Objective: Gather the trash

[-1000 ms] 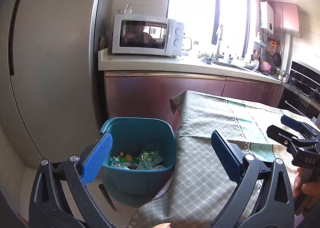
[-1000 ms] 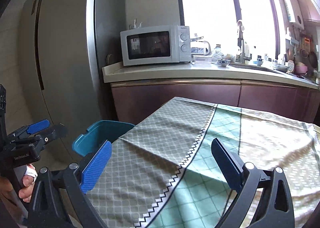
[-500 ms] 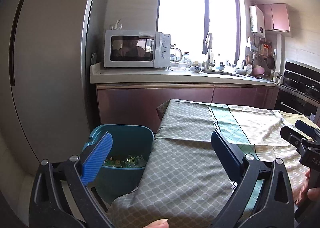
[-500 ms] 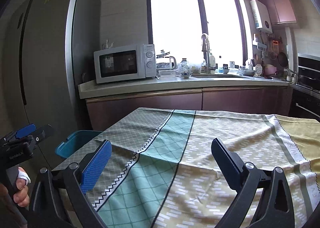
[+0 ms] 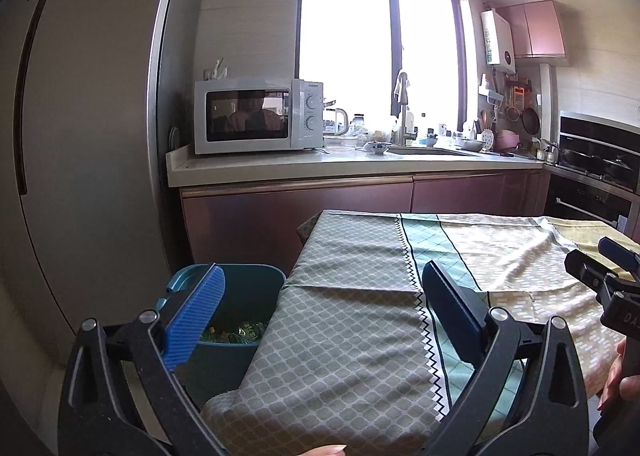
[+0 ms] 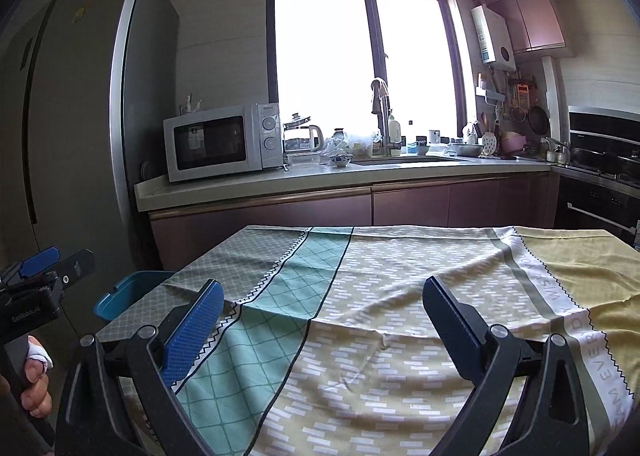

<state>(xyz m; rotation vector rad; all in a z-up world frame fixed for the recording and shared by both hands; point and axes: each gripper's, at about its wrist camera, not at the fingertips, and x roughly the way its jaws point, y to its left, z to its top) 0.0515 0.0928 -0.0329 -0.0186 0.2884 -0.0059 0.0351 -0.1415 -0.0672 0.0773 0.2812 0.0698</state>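
Kitchen w/ big bright window, counter (image 5: 360,168) along far wall, tall fridge (image 5: 80,136) at left.

Left wrist view: left gripper (image 5: 320,316) hovers over near left part of the cloth-covered table (image 5: 352,336), fingers spread wide, nothing btwn them. Teal trash bin (image 5: 256,284) stands on the floor just beside the table's left edge, upright, open mouth up; left finger pad (image 5: 196,320) overlaps its rim in view. Green wrappers (image 5: 236,332) lie in the bin bottom, jumbled, long axis not readable. Tablecloth hangs over the table edge and hides the bin's right side. Microwave (image 5: 256,116) on the counter far left, sink tap (image 5: 404,112) further right. Right gripper (image 5: 600,268) at right edge, can't tell how far open; its hand (image 5: 616,376) partly seen.

Right wrist view: right gripper (image 6: 320,316) over the table middle, fingers wide apart, empty. Cloth surface (image 6: 400,296) bare ahead. Only a corner of the bin (image 6: 124,292) shows past the table's left edge. Left gripper (image 6: 44,268) at far left, held by a hand (image 6: 32,384) w/ a bandaged finger. Kettle (image 6: 308,136) right of the microwave (image 6: 220,140).
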